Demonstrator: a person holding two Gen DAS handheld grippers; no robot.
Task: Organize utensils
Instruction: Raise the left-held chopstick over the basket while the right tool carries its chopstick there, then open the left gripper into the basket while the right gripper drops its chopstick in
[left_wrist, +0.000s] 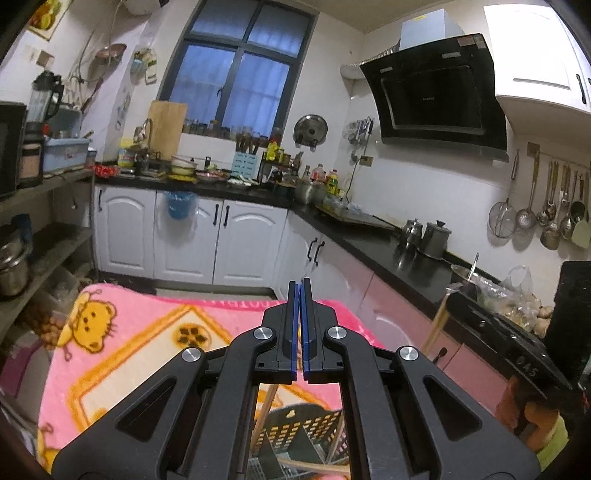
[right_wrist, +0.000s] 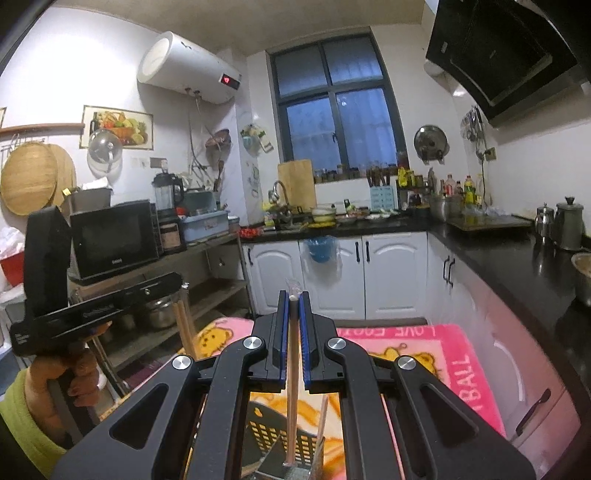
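My right gripper (right_wrist: 294, 295) is shut on a wooden chopstick (right_wrist: 292, 387) with a dark, plastic-wrapped tip; the stick hangs down into a black perforated utensil basket (right_wrist: 269, 432) on the pink blanket. Another chopstick (right_wrist: 320, 428) leans in the basket. My left gripper (left_wrist: 299, 286) is shut with nothing visible between its blue pads (left_wrist: 294, 325). The same basket (left_wrist: 295, 432) shows below it with wooden chopsticks (left_wrist: 314, 466) inside. In the right wrist view the left gripper (right_wrist: 177, 280) is seen from the side at left, with wooden chopsticks (right_wrist: 184, 328) hanging below its tip.
A pink cartoon-bear blanket (left_wrist: 122, 339) covers the table. A black counter (left_wrist: 369, 236) with metal pots (left_wrist: 436, 238) runs along the right. A shelf with a microwave (right_wrist: 114, 240) stands at left. White cabinets (right_wrist: 332, 269) lie ahead.
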